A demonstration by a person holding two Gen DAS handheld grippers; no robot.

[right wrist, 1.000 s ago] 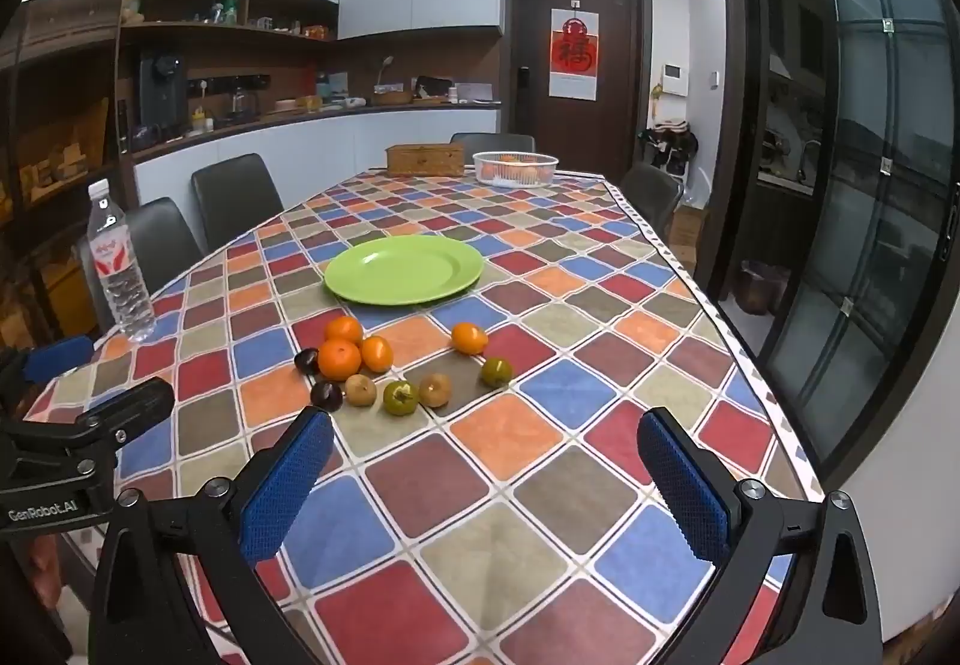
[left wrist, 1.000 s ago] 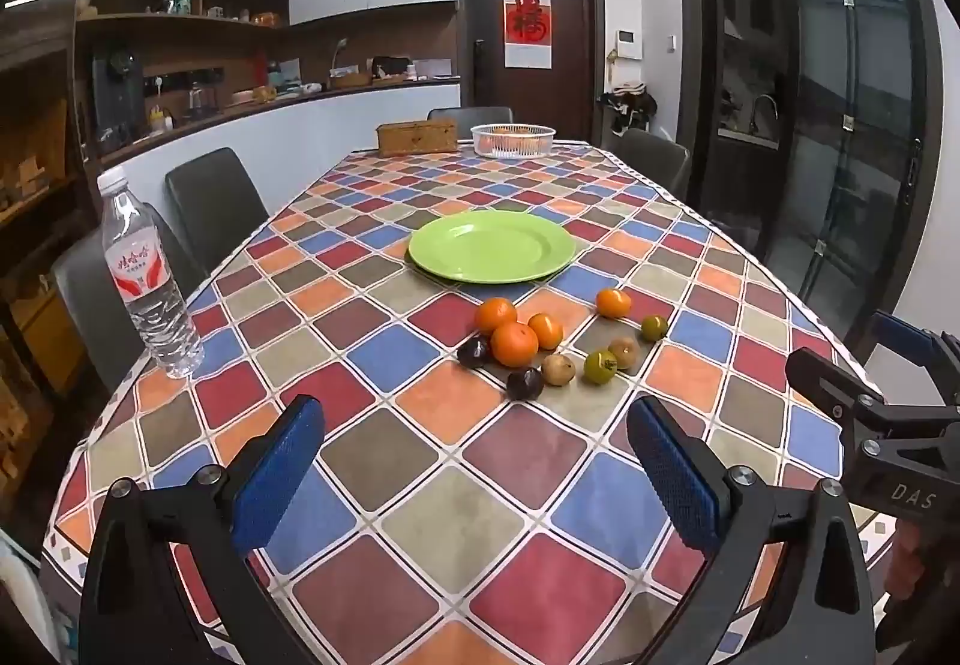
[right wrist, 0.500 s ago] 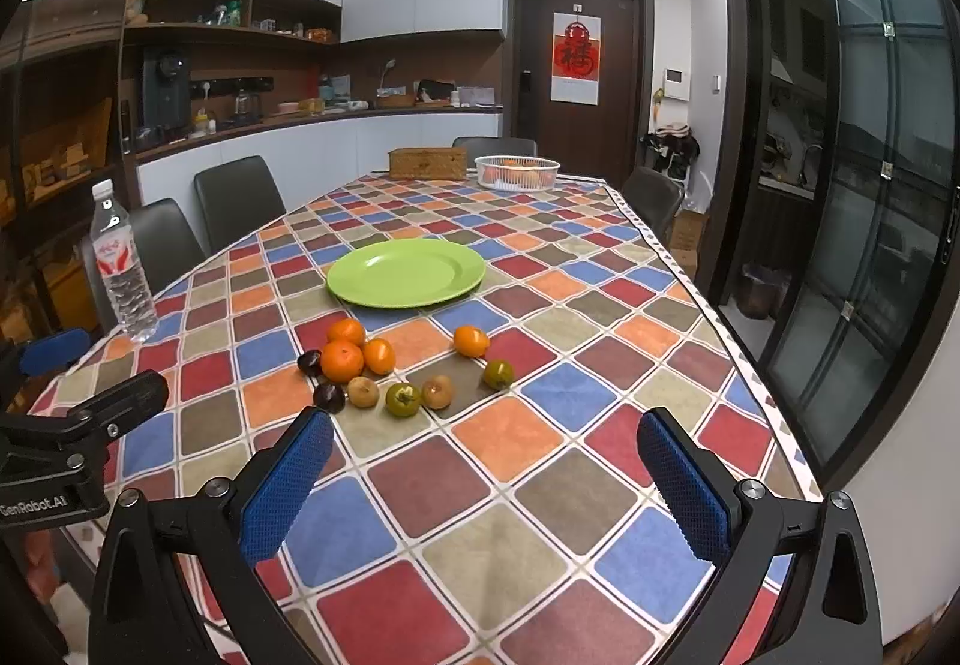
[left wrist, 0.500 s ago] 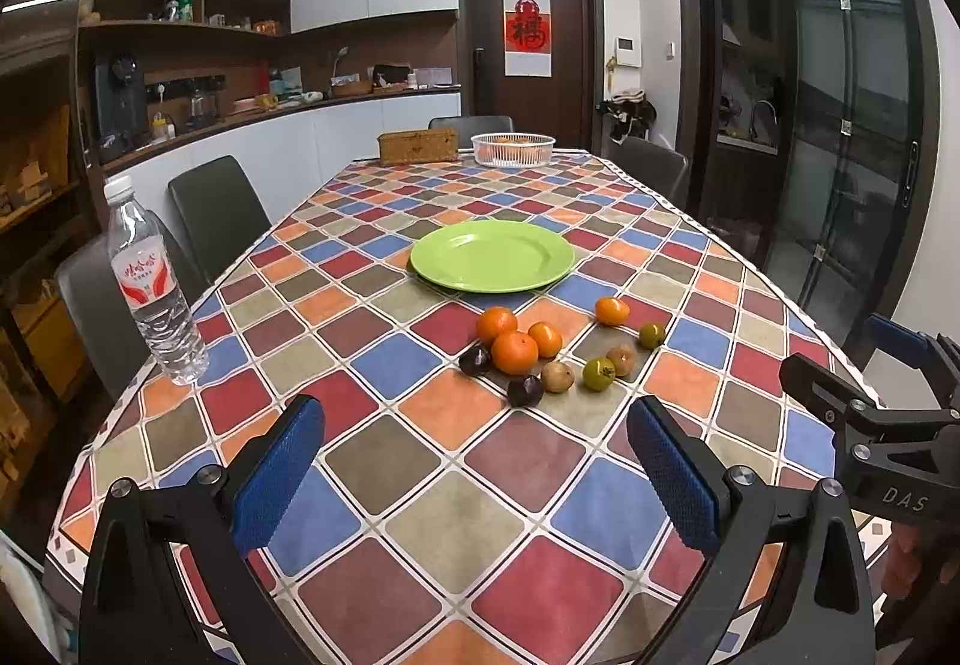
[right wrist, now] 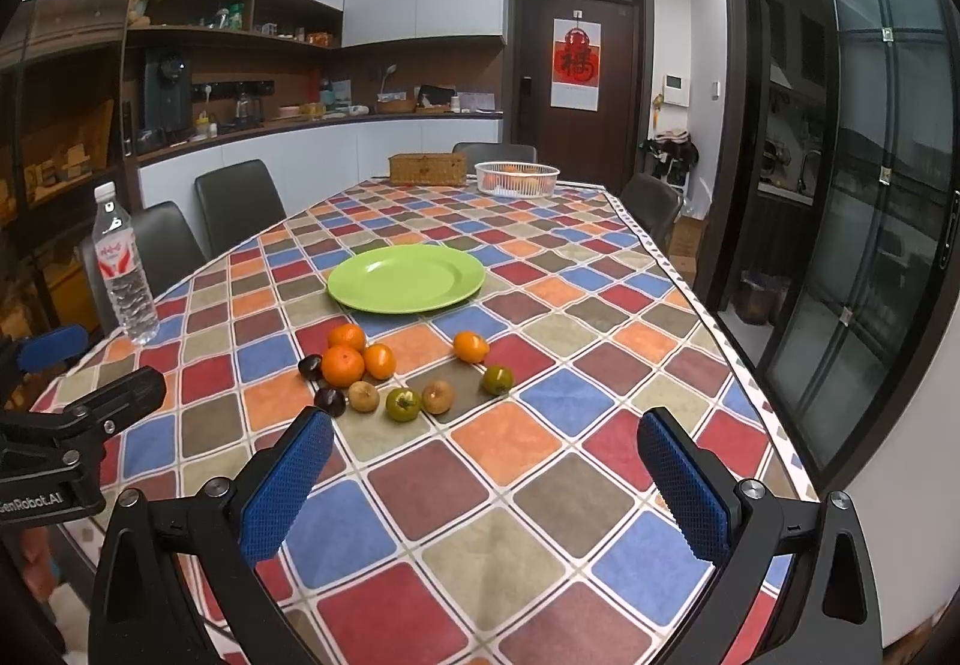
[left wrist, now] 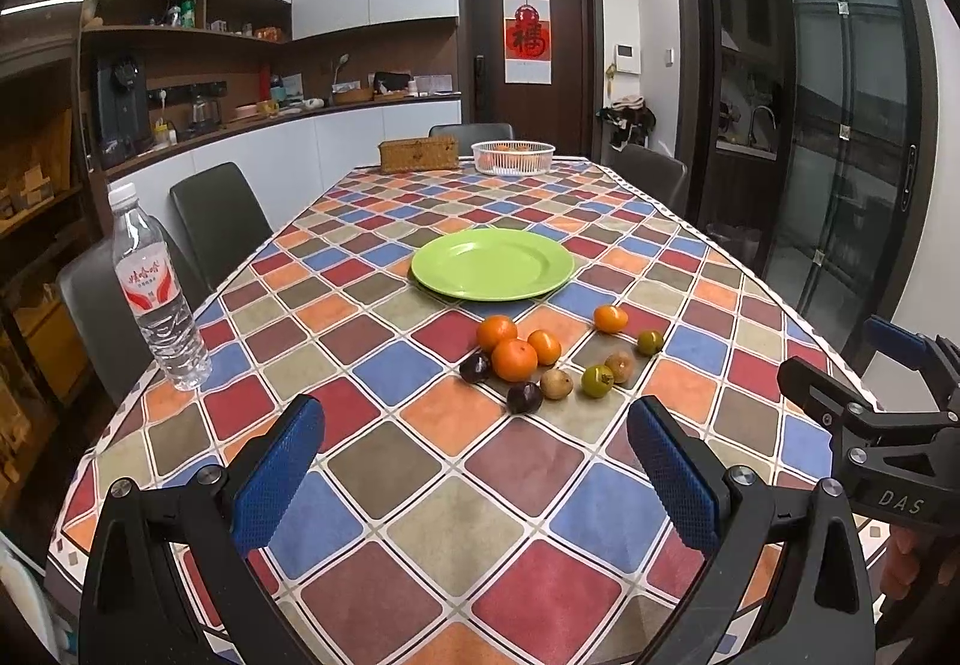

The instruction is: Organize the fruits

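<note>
Several small fruits lie in a loose cluster on the checkered tablecloth: oranges [left wrist: 513,359] [right wrist: 342,365], dark plums [left wrist: 524,397] [right wrist: 330,401], brown fruits [left wrist: 556,383] [right wrist: 437,396] and green ones [left wrist: 597,381] [right wrist: 402,404]. An empty green plate [left wrist: 492,263] [right wrist: 406,277] sits just beyond them. My left gripper [left wrist: 474,476] is open and empty, above the near table edge. My right gripper [right wrist: 486,485] is open and empty, likewise short of the fruits. Each gripper shows at the other view's edge.
A water bottle [left wrist: 157,290] [right wrist: 125,264] stands at the table's left edge. A white basket with fruit [left wrist: 512,156] [right wrist: 516,177] and a wicker box [left wrist: 418,155] [right wrist: 427,168] sit at the far end. Chairs ring the table.
Both cameras have tilted up and drawn back slightly, so the fruits and plate sit a little lower and farther. Both grippers stay open. No fruit has moved.
</note>
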